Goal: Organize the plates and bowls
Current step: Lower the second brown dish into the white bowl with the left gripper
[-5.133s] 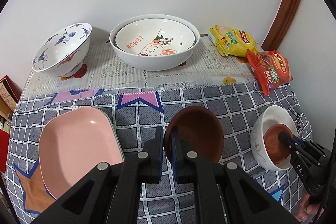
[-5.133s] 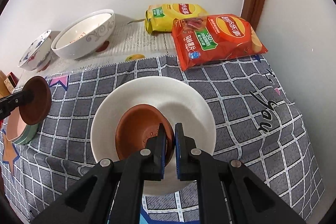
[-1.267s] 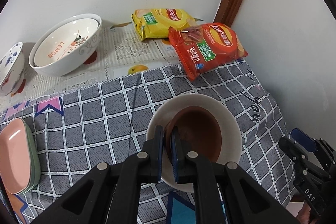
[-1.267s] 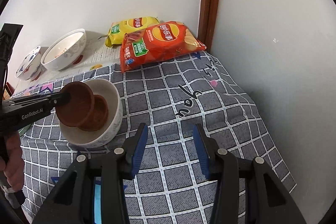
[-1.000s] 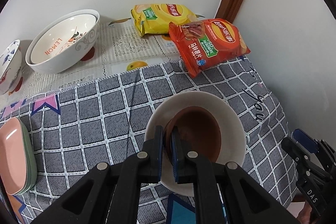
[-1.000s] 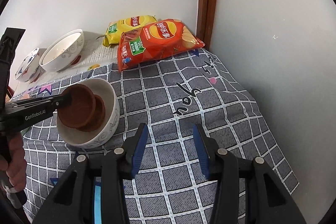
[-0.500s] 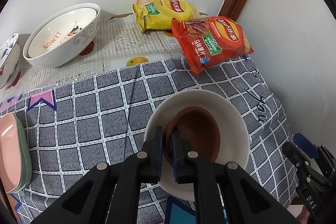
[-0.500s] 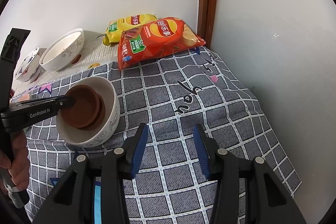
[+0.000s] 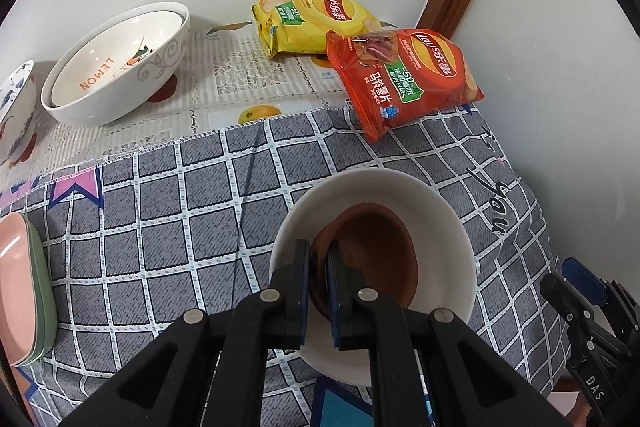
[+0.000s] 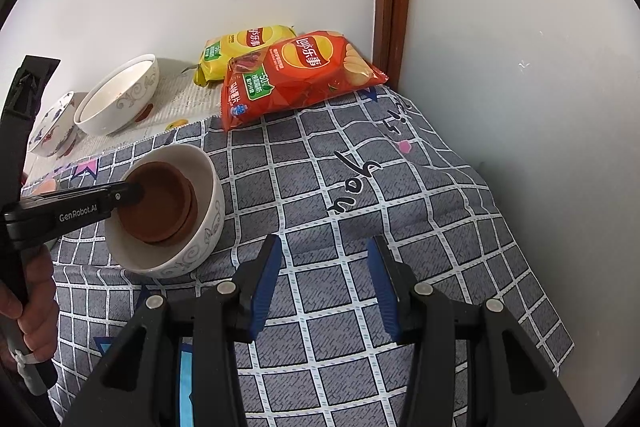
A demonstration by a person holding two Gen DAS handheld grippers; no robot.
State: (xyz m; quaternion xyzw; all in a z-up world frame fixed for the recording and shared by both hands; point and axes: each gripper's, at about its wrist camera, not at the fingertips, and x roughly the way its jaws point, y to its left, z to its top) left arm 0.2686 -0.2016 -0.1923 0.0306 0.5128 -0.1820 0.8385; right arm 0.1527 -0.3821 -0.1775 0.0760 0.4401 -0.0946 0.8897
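Two brown saucers (image 9: 376, 247) nested in our white bowl (image 9: 448, 223), our left gripper (image 9: 318, 259) pinching the upper saucer's rim, our right gripper (image 10: 324, 267) spread, empty.

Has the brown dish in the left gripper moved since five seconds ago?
Yes. The brown dish, pinched by the left gripper, went from over the cloth into the white bowl.

You see two brown saucers (image 9: 376, 247) nested, tilted inside white patterned bowl (image 9: 448, 227) on checked cloth. Your far-left stack: LEMON bowl (image 9: 116, 67) inside larger white one; pink plate (image 9: 16, 283) atop green.
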